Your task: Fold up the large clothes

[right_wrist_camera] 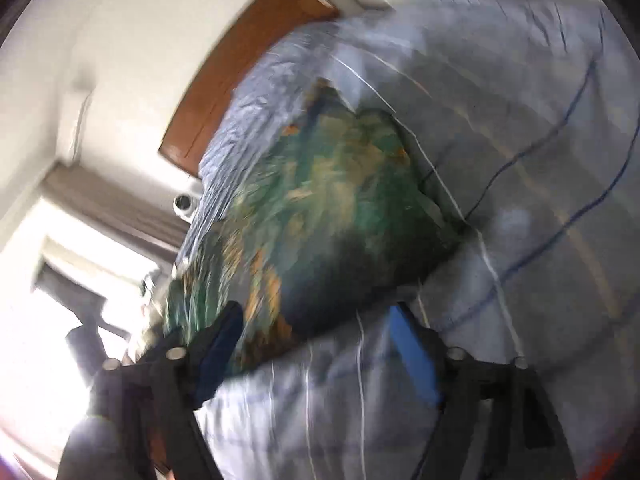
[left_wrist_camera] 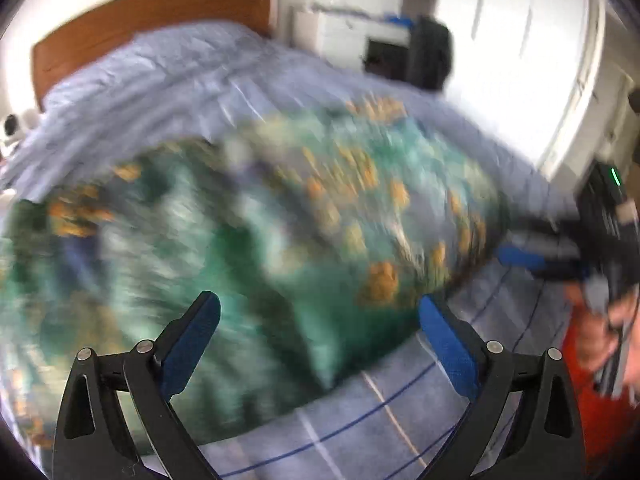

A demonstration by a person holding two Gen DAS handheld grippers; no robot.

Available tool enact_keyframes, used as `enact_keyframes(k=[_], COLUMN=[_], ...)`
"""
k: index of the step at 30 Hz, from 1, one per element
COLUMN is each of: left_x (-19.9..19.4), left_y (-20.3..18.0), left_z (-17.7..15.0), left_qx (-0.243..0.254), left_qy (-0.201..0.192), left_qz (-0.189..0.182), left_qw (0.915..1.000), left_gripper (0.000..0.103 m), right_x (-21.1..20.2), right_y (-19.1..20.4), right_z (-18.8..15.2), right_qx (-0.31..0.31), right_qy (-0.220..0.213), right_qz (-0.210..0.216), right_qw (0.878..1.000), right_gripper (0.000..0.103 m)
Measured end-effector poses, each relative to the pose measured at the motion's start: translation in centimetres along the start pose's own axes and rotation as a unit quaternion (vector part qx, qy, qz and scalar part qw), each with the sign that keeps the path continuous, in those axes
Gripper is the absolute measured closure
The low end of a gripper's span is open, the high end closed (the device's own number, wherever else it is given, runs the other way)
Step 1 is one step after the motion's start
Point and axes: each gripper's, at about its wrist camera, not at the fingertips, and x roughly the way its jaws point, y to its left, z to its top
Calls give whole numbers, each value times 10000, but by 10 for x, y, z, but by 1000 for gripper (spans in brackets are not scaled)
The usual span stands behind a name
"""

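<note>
Left gripper (left_wrist_camera: 320, 344): jaws wide, empty.
Right gripper (right_wrist_camera: 316, 344): jaws wide, empty.
Garment (left_wrist_camera: 240, 220): bunched on bed (left_wrist_camera: 400, 432).
Progress: folding apparently unfinished; blur hides folds.

I see the garment (left_wrist_camera: 248, 216) lying on the bed (left_wrist_camera: 420, 420) — toward its foot, headboard (left_wrist_camera: 152, 12) behind; bedside camera (right_wrist_camera: 185, 205) off the bed's left edge.

Left claw (left_wrist_camera: 320, 340) spread wide, nothing between fingers. Right claw (right_wrist_camera: 320, 344) likewise spread wide, view tilted.
</note>
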Motion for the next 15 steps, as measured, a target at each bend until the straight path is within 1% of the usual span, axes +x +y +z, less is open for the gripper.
enact_keyframes(k=[1, 2, 4, 6, 7, 8, 9, 11, 12, 13, 15], left_x=[16, 26, 31, 30, 27, 22, 19, -6, -22, -32, -63], left_y=[0, -1, -4, -8, -8, -6, -4, 12, 19, 22, 21], left_z=[-4, -10, -15, -18, -19, -17, -13, 2, 13, 20, 52], left_qx=[29, 123, 259, 336, 344, 286, 173, -300, -476, -517, -333], left_qy=[186, 219, 151, 150, 183, 231, 267, 312, 244, 156, -124], left_qz=[65, 129, 210, 278, 257, 185, 97, -236, -350, -371, -322], left_qw=[9998, 9996, 9993, 9989, 9989, 9992, 9994, 9988, 9980, 9978, 9988], left_gripper=[3, 2, 0, 0, 1, 1, 2, 5, 5, 5, 5], right_x=[8, 18, 27, 33, 36, 37, 36, 29, 20, 14, -3], right_y=[-3, -10, -19, -25, -29, -32, -30, -13, 5, 17, 58], right_z=[3, 8, 14, 19, 19, 20, 21, 21, 18, 17, 12], right_qx=[183, 432, 719, 1081, 1285, 1443, 1379, 867, 379, 79, -845], right_qy=[14, -41, -277, -522, -638, -796, -847, -965, -1059, -1107, -1266], right_qz=[-50, -132, -161, -26, 84, 142, 85, -100, -169, -197, -228], right_qw=[9998, 9990, 9969, 9928, 9896, 9862, 9868, 9915, 9935, 9936, 9881], right_gripper=[24, 24, 24, 22, 26, 43, 57, 72, 72, 73, 73])
